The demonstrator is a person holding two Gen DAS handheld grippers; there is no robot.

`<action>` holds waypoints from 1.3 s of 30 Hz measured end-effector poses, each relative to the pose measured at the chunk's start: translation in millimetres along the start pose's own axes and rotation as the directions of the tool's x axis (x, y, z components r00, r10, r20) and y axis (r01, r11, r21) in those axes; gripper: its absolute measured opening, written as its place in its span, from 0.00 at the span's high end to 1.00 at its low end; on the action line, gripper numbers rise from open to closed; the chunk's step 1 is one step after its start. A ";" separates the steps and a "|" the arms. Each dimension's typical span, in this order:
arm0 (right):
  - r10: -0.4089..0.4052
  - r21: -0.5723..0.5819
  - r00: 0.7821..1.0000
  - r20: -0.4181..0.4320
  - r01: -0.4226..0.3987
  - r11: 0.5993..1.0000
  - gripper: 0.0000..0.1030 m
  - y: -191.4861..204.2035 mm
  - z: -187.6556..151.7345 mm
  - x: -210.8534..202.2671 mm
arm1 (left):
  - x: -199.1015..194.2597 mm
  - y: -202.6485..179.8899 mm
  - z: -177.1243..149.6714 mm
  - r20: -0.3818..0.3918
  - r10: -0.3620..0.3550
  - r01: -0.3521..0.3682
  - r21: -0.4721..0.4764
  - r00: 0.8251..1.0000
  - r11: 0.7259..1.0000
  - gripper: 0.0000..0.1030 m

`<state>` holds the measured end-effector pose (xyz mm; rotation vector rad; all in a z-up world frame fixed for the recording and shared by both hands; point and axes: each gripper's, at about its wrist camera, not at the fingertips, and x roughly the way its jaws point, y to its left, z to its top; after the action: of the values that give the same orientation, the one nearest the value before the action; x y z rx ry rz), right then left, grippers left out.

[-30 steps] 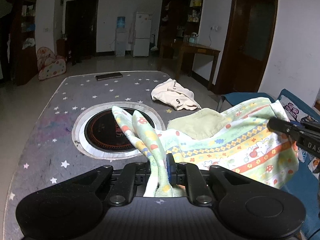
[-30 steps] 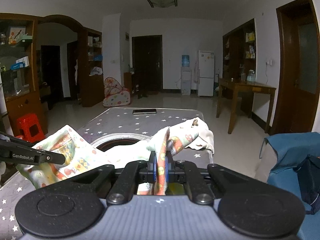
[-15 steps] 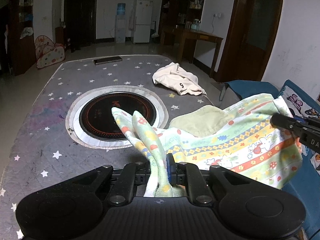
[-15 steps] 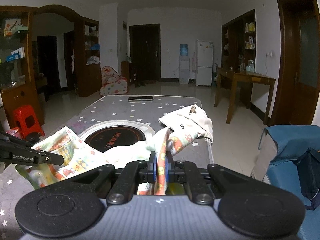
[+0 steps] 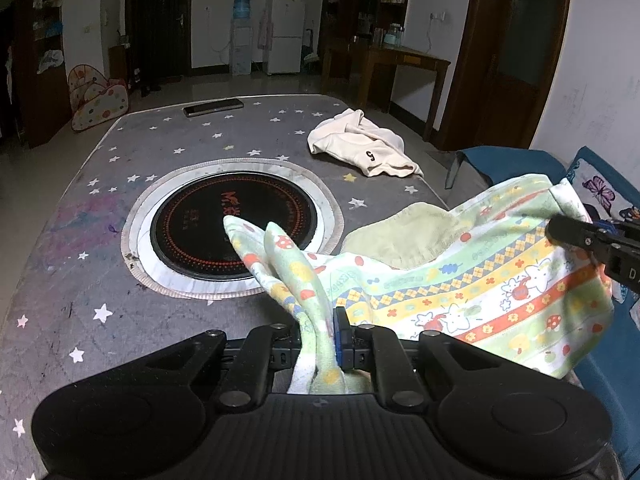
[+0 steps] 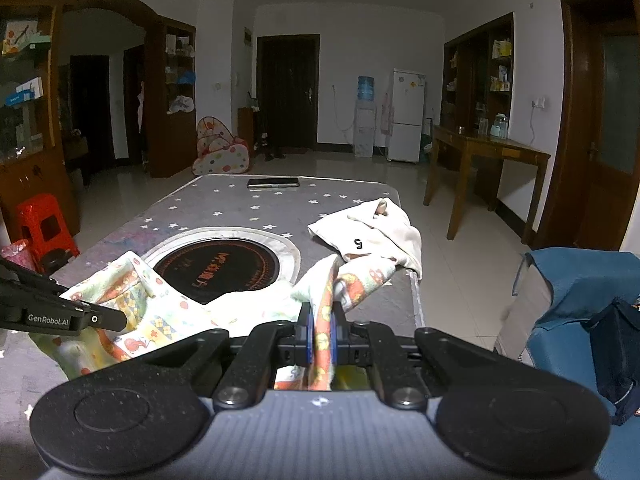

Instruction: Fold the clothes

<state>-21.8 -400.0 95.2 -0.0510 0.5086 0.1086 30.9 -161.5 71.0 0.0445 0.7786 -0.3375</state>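
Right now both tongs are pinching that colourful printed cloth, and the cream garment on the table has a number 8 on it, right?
Nearly. Both tongs, left and right, do pinch the printed cloth, but the cream garment shows a 5, not an 8, as the left wrist view shows.

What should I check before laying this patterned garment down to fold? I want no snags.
1. Left gripper shut on patterned garment: ok.
2. Right gripper shut on the same cloth: ok.
3. Cloth taut between grips: not ok, it sags.
4. Cream garment lying apart from the landing spot: ok.
5. Phone at the far edge, out of the way: ok.
6. Hem alignment: cannot tell.
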 end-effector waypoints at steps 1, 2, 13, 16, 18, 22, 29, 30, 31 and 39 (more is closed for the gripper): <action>-0.002 0.001 1.000 -0.003 0.002 1.000 0.93 -1.1 -0.6 2.2 | 2.8 -0.3 0.6 -0.002 0.002 -0.002 0.000 1.000 1.000 0.88; -0.004 0.002 1.000 -0.006 0.004 1.000 0.93 -2.2 -1.3 4.5 | 5.8 -0.7 0.9 -0.005 0.004 -0.004 0.001 1.000 1.000 0.88; -0.029 0.014 0.998 -0.053 0.030 0.999 0.93 -13.6 -14.8 26.3 | 35.9 -7.3 -3.4 -0.042 0.024 -0.023 0.025 0.999 0.999 0.88; -0.037 0.016 0.997 -0.070 0.038 0.999 0.93 -15.8 -20.1 31.5 | 42.9 -8.4 -5.3 -0.054 0.023 -0.021 0.029 0.998 0.999 0.88; -0.042 0.018 0.996 -0.082 0.044 0.999 0.93 -17.3 -23.7 35.0 | 47.4 -8.4 -6.7 -0.060 0.020 -0.018 0.029 0.998 0.999 0.88; -0.052 0.020 0.993 -0.105 0.054 0.998 0.93 -20.3 -30.8 42.0 | 55.9 -7.6 -10.0 -0.077 0.019 -0.017 0.028 0.997 0.999 0.88; -0.067 0.026 0.987 -0.147 0.071 0.997 0.93 -25.0 -45.0 56.3 | 66.3 -1.3 -16.2 -0.098 0.030 -0.028 0.025 0.995 0.999 0.88; -0.068 0.027 0.986 -0.150 0.073 0.997 0.93 -25.3 -45.7 57.8 | 67.3 -0.3 -16.7 -0.099 0.032 -0.030 0.024 0.995 0.999 0.88; -0.069 0.028 0.986 -0.152 0.074 0.997 0.93 -25.6 -46.3 59.0 | 68.2 0.3 -17.0 -0.101 0.034 -0.032 0.023 0.994 0.999 0.88; -0.117 0.031 0.981 -0.157 0.123 0.992 0.93 -28.0 -48.6 62.8 | 68.2 -7.1 -16.3 -0.089 0.017 -0.013 0.039 0.996 0.999 0.88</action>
<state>12.4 -425.8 22.7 -0.0506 0.6614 -0.0245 62.6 -184.8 12.6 0.1018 0.8599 -0.3379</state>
